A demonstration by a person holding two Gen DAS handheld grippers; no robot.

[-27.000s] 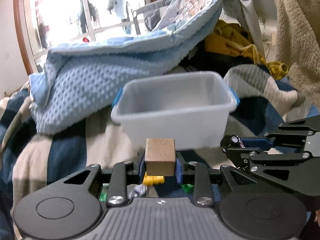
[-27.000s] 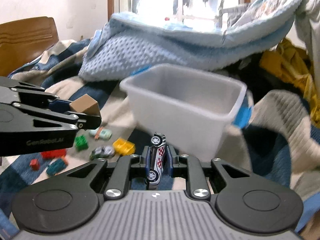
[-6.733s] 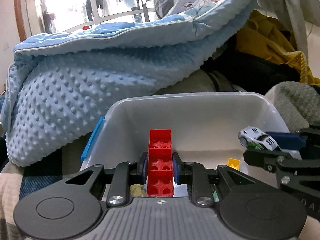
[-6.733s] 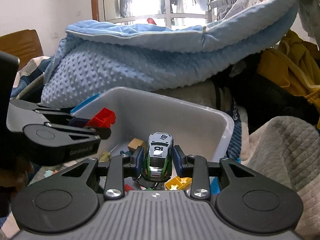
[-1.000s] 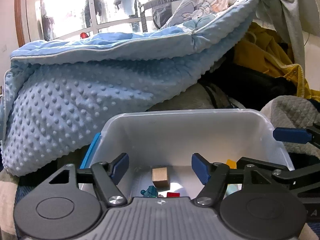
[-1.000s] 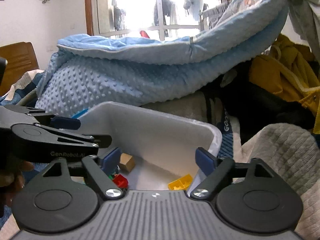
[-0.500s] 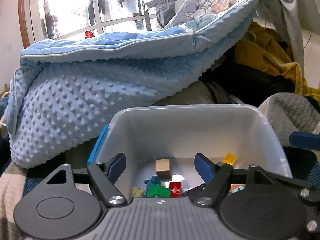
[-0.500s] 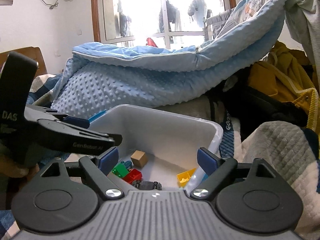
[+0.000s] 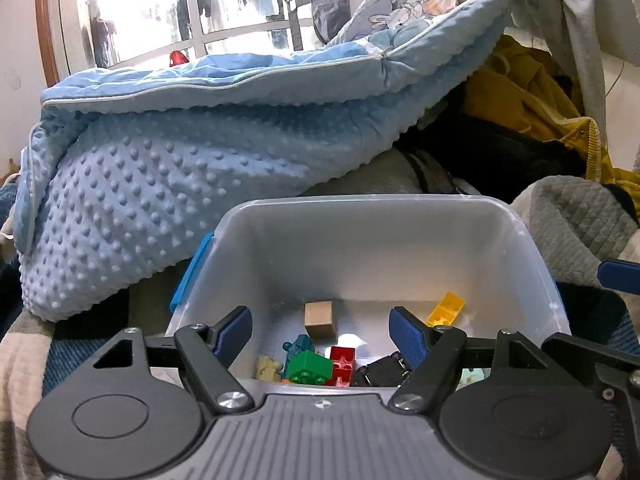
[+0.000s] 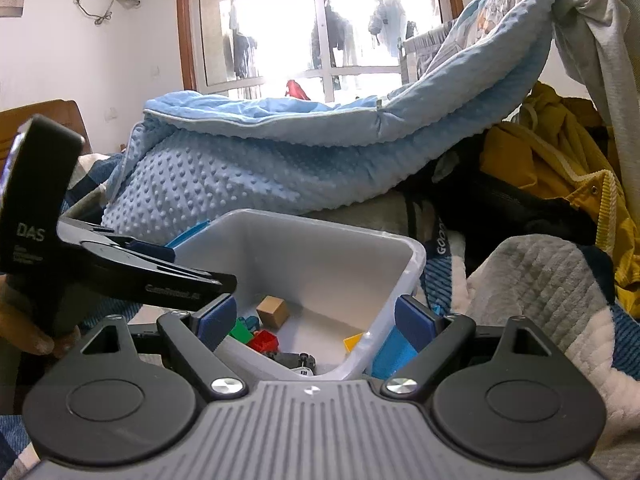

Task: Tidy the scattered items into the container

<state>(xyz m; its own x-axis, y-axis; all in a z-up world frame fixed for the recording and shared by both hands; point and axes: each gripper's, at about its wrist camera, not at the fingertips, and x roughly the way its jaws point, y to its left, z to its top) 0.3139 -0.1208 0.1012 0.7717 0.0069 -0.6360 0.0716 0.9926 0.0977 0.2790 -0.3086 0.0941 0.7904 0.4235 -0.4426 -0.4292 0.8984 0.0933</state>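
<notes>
The white plastic container (image 9: 360, 232) with blue latches sits on the bed; it also shows in the right wrist view (image 10: 320, 248). Inside lie a wooden block (image 9: 319, 319), a yellow brick (image 9: 446, 309), a green brick (image 9: 310, 367), a red brick (image 9: 342, 362), a teal figure (image 9: 300, 346) and a dark toy car (image 9: 382, 372). My left gripper (image 9: 322, 330) is open and empty above the container's near rim. My right gripper (image 10: 316, 320) is open and empty over the container's near right corner. The left gripper's body (image 10: 120, 264) shows at the left of the right wrist view.
A dotted light-blue blanket (image 9: 180, 168) is heaped behind and left of the container. Yellow clothing (image 9: 540, 112) and a grey knit throw (image 9: 580, 220) lie to the right. A window (image 10: 320, 20) is behind. A wooden headboard (image 10: 40, 116) stands at far left.
Both grippers have risen and drawn back a little from the container, jaws still open. More of the toys on the container's floor show now.
</notes>
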